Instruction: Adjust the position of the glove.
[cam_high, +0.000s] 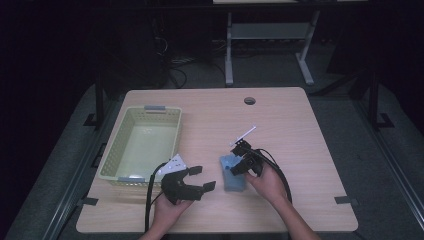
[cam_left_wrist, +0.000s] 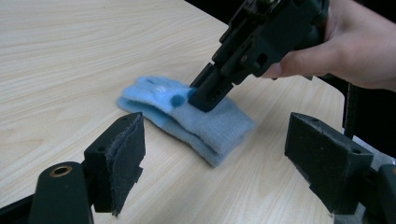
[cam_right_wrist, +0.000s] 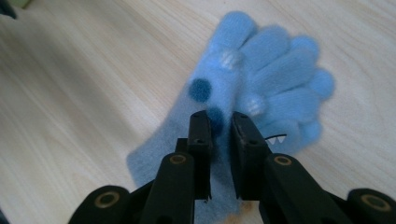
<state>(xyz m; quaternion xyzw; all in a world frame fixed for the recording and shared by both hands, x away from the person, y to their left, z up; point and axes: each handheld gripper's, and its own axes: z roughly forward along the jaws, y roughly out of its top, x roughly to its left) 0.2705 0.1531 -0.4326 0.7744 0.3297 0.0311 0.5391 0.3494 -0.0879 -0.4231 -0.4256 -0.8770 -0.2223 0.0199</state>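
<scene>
A fuzzy light-blue glove (cam_high: 233, 183) with dark blue dots lies flat on the wooden table (cam_high: 290, 125), near the front middle. In the right gripper view its fingers (cam_right_wrist: 280, 70) spread away from me. My right gripper (cam_high: 236, 169) comes down on it from the right. Its jaws stand almost together with a thin slit, and the tips (cam_right_wrist: 222, 119) touch the glove's top at a dark dot. The left gripper view shows that gripper's tip (cam_left_wrist: 205, 99) resting on the glove (cam_left_wrist: 229, 126). My left gripper (cam_high: 202, 178) is held just left of the glove, jaws wide apart (cam_left_wrist: 215, 122), empty.
A pale green plastic basket (cam_high: 115, 145) stands at the table's left, with nothing large inside. A round cable hole (cam_high: 249, 100) sits near the far edge. Cables trail from both grippers toward the front edge. Bare wood lies to the right and behind the glove.
</scene>
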